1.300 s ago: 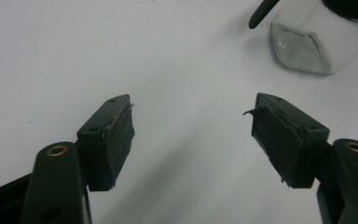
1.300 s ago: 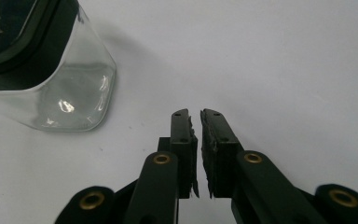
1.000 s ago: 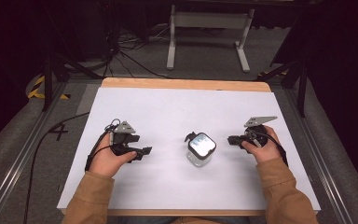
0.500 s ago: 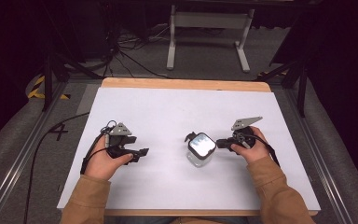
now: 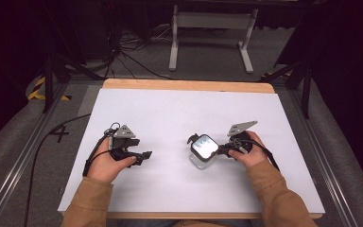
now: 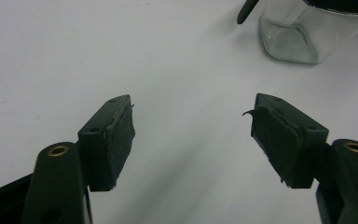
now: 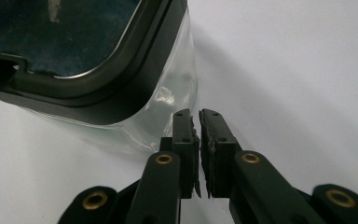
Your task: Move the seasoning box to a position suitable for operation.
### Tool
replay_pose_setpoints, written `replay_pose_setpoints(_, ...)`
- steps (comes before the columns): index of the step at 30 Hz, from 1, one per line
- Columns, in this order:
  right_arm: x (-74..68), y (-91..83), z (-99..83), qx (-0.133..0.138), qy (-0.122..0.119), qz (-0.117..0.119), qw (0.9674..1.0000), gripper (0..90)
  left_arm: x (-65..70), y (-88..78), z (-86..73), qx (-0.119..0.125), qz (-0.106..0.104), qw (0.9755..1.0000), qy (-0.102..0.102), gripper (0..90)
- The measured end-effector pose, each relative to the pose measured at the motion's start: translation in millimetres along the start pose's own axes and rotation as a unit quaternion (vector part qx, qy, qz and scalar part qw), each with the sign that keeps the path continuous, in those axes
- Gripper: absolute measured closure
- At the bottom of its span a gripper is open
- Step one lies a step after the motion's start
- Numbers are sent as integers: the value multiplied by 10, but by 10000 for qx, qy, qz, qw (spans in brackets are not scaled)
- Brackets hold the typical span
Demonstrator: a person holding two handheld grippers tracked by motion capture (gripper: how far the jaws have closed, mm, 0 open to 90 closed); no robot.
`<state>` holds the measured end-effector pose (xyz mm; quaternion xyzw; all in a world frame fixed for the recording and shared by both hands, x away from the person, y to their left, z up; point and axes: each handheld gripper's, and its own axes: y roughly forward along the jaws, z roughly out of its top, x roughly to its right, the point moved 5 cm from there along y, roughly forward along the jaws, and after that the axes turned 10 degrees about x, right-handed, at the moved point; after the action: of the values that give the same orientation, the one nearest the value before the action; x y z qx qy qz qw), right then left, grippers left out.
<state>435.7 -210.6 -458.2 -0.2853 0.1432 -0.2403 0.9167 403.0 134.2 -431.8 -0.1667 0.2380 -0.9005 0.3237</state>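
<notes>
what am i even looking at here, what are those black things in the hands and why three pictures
A person sits at a table covered in white and holds a hand tool in each hand: a two-jaw gripper. The high view looks down from above. The other two pictures come from small cameras riding on each gripper, looking along its black jaws.

The left gripper rests apart from the jar with its jaws wide open and nothing between them. The right gripper has its jaws nearly shut, empty, its tips right beside a clear glass jar with a dark-rimmed lid. Whether the tips touch the glass I cannot tell. Nothing is held.
</notes>
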Motion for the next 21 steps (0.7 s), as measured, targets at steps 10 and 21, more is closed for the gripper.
replay_pose_setpoints(10,-54,-19,-18,-118,-126,63,9998,881,18,56,25,-52,-86,9999,99,300)
replay_pose_setpoints(21,-220,-37,-56,-320,-218,235,9990,894,44,185,114,-33,-229,9996,180,301)
